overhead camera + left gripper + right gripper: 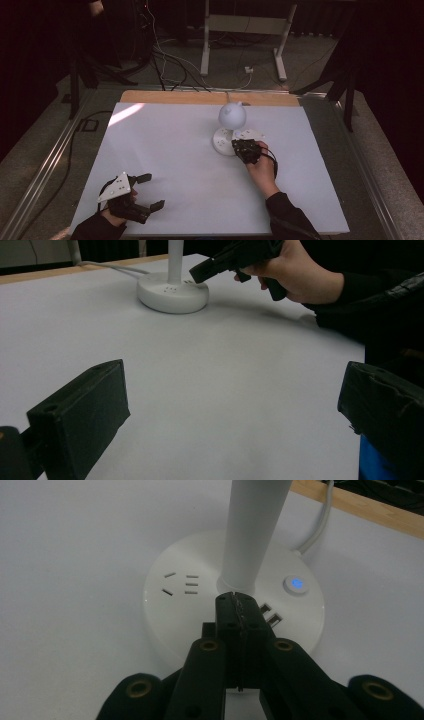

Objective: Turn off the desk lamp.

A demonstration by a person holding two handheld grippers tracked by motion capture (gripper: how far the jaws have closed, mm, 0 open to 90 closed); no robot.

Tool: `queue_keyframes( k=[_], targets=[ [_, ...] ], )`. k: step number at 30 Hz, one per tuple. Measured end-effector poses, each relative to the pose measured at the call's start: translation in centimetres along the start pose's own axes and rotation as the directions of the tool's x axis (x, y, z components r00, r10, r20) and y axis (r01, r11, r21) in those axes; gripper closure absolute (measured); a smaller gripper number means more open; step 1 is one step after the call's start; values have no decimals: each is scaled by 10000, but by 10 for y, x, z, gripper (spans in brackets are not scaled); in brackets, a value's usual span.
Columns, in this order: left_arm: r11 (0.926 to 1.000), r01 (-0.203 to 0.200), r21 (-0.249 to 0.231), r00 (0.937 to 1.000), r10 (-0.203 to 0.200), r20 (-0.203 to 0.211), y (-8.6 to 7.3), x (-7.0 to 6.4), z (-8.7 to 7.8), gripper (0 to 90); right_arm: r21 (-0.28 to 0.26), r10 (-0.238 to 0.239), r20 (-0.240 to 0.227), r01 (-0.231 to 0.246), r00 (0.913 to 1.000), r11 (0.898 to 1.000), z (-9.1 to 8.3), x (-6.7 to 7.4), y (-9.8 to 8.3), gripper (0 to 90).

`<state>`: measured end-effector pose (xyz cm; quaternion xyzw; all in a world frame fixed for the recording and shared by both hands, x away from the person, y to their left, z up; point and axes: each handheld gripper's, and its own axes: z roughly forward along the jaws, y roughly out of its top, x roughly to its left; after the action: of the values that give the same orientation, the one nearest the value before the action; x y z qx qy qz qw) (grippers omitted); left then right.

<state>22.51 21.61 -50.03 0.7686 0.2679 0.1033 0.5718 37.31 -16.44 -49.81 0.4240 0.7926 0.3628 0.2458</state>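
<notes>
A white desk lamp stands right of the table's centre, with a globe head (231, 116), an upright stem (252, 530) and a round base (223, 140) (175, 610) (172, 292). The base carries socket slots (180, 584), a blue-lit button (296, 584) and USB ports (270, 615). My right gripper (240, 145) (236, 600) (200, 272) is shut with nothing in it. Its tips sit over the base just in front of the stem; I cannot tell whether they touch it. My left gripper (152, 190) (232, 410) rests open at the table's near left, with bare table between its jaws.
The white table top (175, 150) ends in a wooden strip (200, 97) (360, 505) along its far edge. The lamp's white cable (320, 530) runs off over that strip. Cables (165, 65) and a white table frame (240, 30) lie on the floor beyond.
</notes>
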Motion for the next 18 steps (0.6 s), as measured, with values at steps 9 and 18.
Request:
queue_keyframes(
  k=[9,18],
  targets=[
    [10000,19,-35,10000,-19,-35,0,0,-1,6,-160,-110,-469,102,9988,9998,-9,1,4,882],
    [10000,27,-22,10000,-28,-46,0,0,-1,6,-810,-45,-1306,-61,9914,9967,-20,-3,5,472]
  ],
)
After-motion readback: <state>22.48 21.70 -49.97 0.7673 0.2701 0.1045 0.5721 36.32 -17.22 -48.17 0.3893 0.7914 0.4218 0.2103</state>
